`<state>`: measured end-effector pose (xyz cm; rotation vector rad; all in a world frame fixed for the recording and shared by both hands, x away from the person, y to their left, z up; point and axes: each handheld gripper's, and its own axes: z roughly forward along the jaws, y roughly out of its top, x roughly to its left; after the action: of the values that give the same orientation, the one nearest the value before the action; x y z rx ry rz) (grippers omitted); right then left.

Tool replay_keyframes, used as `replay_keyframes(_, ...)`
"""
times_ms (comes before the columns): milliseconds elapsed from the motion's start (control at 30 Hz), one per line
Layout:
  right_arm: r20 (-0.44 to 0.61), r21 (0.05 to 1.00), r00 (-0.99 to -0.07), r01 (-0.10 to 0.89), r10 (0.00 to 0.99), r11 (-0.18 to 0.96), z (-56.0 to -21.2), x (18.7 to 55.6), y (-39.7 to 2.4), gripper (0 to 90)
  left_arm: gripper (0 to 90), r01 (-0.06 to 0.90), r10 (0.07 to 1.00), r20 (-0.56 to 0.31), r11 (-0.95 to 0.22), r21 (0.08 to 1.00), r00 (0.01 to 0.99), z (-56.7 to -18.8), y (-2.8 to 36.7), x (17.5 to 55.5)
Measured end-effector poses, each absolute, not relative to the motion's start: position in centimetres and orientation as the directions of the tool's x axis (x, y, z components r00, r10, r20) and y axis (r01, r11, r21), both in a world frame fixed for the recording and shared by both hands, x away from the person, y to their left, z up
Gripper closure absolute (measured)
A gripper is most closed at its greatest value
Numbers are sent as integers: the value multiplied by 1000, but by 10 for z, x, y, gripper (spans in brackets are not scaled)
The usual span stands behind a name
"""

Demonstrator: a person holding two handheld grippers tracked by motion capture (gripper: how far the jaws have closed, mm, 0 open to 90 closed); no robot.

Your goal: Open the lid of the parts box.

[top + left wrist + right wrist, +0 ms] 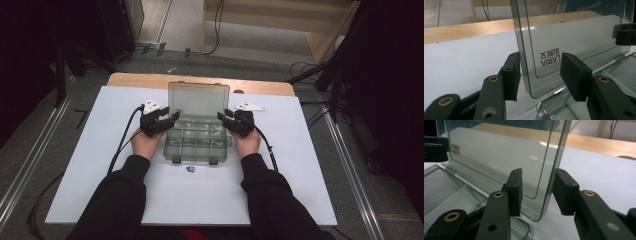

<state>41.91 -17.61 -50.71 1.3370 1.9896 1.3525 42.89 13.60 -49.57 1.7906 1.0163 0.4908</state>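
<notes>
We find the upright lid blocking passage across the box; white sheet lies open either side, one small dark piece in front.

I am sitting at a light wooden table covered by a white sheet. Grey carpet floor is spreading around it, black cables are trailing across it, and a pale wooden frame is standing behind.
</notes>
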Motion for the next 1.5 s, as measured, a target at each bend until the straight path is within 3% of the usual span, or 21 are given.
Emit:
replay_keyframes(400, 210, 848, -457, 525, 864, 71, -512, 421, -175, 544, 422, 453, 813, -146, -157, 878, 564, -502, 134, 432)
replay_keyframes(600, 220, 837, -459, 542, 861, 75, -515, 422, -174, 509, 397, 497, 802, -209, -122, 859, 560, -504, 137, 434)
replay_keyframes(1500, 290, 809, -459, 587, 840, 41, -516, 422, -177, 437, 383, 518, 811, -207, -134, 845, 548, -503, 136, 434)
